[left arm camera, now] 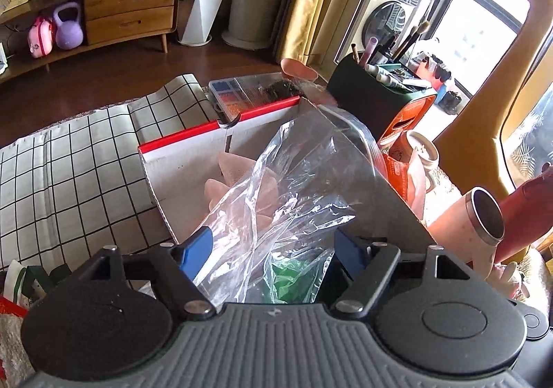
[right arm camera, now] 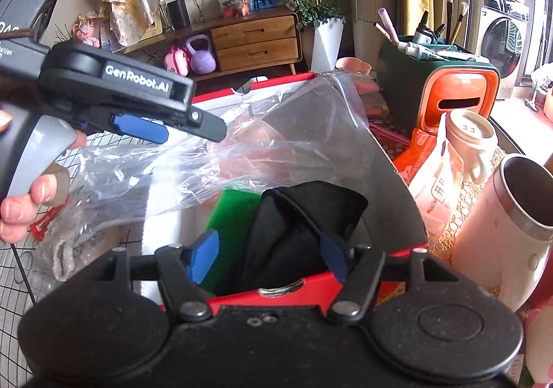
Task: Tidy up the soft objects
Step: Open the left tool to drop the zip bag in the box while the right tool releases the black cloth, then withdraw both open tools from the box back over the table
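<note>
With both hand-held grippers, left [left arm camera: 269, 246] and right [right arm camera: 266, 253], gaping empty, the clear plastic bag [left arm camera: 297, 180] and black cloth [right arm camera: 304, 225] lie in the red-rimmed box [left arm camera: 193, 139]; sorting appears incomplete.

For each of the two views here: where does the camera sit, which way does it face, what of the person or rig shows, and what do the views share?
Left wrist: sits on the left gripper, facing forward and down at a clear plastic bag over a red-edged white box; only its own open blue-padded fingers show.
Right wrist: sits on the right gripper, facing down at a black cloth in the box; the left gripper and hand show at left.
Shared: bag, box, purple kettlebell, orange bin.
</note>
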`<state>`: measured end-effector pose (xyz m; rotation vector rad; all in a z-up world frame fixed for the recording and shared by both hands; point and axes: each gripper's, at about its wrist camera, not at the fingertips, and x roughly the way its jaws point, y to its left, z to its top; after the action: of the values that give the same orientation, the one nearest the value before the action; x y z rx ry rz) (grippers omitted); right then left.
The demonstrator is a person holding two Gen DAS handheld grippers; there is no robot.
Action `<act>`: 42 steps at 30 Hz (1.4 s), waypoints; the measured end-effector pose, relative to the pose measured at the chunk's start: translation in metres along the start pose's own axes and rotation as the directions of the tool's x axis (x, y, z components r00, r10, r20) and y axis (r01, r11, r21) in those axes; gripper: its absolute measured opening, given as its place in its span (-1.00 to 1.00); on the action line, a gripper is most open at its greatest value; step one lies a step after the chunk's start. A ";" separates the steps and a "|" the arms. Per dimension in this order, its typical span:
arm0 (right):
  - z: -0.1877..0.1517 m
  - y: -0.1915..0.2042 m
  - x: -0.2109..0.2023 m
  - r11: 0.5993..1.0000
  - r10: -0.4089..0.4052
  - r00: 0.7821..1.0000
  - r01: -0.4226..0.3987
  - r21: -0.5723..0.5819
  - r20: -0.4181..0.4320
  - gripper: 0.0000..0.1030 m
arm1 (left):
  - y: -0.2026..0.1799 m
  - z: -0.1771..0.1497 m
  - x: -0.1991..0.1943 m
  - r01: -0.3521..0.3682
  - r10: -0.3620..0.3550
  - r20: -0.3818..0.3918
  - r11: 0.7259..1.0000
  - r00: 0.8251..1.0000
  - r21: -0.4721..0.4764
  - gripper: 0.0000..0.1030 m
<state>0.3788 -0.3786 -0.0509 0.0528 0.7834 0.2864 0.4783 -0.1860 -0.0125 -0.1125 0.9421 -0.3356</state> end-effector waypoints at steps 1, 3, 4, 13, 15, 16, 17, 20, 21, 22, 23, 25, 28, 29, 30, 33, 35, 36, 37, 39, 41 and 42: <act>0.000 0.002 -0.002 1.000 0.003 1.000 -0.003 -0.002 0.005 0.31 | 0.001 0.000 -0.003 -0.001 0.001 0.006 1.000 1.000 -0.003 0.51; -0.001 0.003 -0.006 1.000 0.012 1.000 -0.012 -0.005 0.009 0.36 | 0.003 -0.002 -0.010 -0.002 0.002 0.013 1.000 1.000 -0.007 0.55; -0.002 0.005 -0.007 1.000 0.015 1.000 -0.015 -0.010 0.011 0.40 | 0.004 -0.003 -0.013 -0.004 0.004 0.016 1.000 1.000 -0.006 0.62; -0.005 0.013 -0.015 0.999 0.026 1.000 -0.026 -0.028 0.016 0.48 | 0.029 -0.015 -0.037 -0.019 0.019 0.021 1.000 1.000 0.009 0.75; -0.005 0.015 -0.017 0.999 0.031 0.999 -0.030 -0.031 0.018 0.50 | 0.037 -0.020 -0.042 -0.026 0.026 0.024 1.000 0.999 0.014 0.84; -0.005 0.016 -0.018 0.999 0.033 0.999 -0.032 -0.034 0.019 0.50 | 0.040 -0.022 -0.045 -0.029 0.028 0.028 0.999 0.999 0.014 0.90; -0.006 0.017 -0.019 0.999 0.035 0.999 -0.034 -0.037 0.019 0.50 | 0.043 -0.024 -0.047 -0.029 0.028 0.028 1.000 0.999 0.011 0.92; -0.008 0.021 -0.026 0.998 0.044 0.999 -0.043 -0.042 0.025 0.52 | 0.055 -0.031 -0.055 -0.011 0.012 0.020 1.000 1.000 -0.020 0.92; -0.009 0.023 -0.029 0.998 0.050 0.998 -0.049 -0.044 0.026 0.52 | 0.058 -0.033 -0.061 -0.002 0.003 0.019 1.000 1.000 -0.027 0.92; -0.010 0.025 -0.032 0.998 0.053 0.998 -0.051 -0.045 0.030 0.53 | 0.060 -0.036 -0.068 0.003 -0.002 0.023 1.000 1.000 -0.027 0.92; -0.011 0.027 -0.034 0.997 0.058 0.998 -0.056 -0.047 0.033 0.53 | 0.061 -0.039 -0.075 0.007 -0.006 0.031 1.000 1.000 -0.022 0.92; -0.014 0.032 -0.040 0.996 0.071 0.997 -0.069 -0.054 0.036 0.55 | 0.063 -0.046 -0.092 0.012 -0.011 0.053 1.000 0.999 -0.007 0.92; -0.019 0.042 -0.047 0.994 0.092 0.995 -0.089 -0.067 0.036 0.59 | 0.068 -0.061 -0.118 0.016 -0.016 0.075 1.000 0.997 0.001 0.92; -0.021 0.047 -0.050 0.993 0.098 0.995 -0.095 -0.073 0.036 0.60 | 0.071 -0.066 -0.127 0.016 -0.016 0.080 1.000 0.997 0.004 0.92; -0.023 0.051 -0.052 0.992 0.105 0.994 -0.101 -0.078 0.038 0.67 | 0.073 -0.071 -0.134 0.012 -0.013 0.085 1.000 0.996 0.006 0.92; -0.028 0.068 -0.059 0.986 0.127 0.991 -0.121 -0.114 0.045 0.83 | 0.080 -0.087 -0.155 -0.005 0.005 0.096 1.000 0.995 0.007 0.92; -0.030 0.081 -0.064 0.983 0.134 0.990 -0.126 -0.132 0.051 0.88 | 0.085 -0.097 -0.168 -0.014 0.013 0.103 1.000 0.995 0.010 0.92; -0.031 0.086 -0.066 0.982 0.143 0.988 -0.135 -0.135 0.051 0.91 | 0.090 -0.102 -0.175 -0.021 0.020 0.108 1.000 0.994 0.006 0.92; -0.032 0.092 -0.068 0.979 0.156 0.986 -0.148 -0.137 0.052 0.94 | 0.094 -0.108 -0.181 -0.024 0.023 0.114 1.000 0.993 0.002 0.92; -0.033 0.103 -0.071 0.975 0.177 0.983 -0.168 -0.143 0.055 1.00 | 0.104 -0.118 -0.193 -0.023 0.025 0.128 1.000 0.991 -0.010 0.92; -0.036 0.115 -0.073 0.971 0.194 0.979 -0.184 -0.155 0.057 1.00 | 0.113 -0.128 -0.201 -0.035 0.038 0.140 0.999 0.989 -0.020 0.92; -0.037 0.121 -0.074 0.968 0.204 0.977 -0.193 -0.162 0.056 1.00 | 0.120 -0.135 -0.206 -0.041 0.044 0.144 0.999 0.989 -0.023 0.92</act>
<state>0.2749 -0.2850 -0.0078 -0.0059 0.6828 0.5325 0.2859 0.0015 0.0389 -0.1329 0.8035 -0.2745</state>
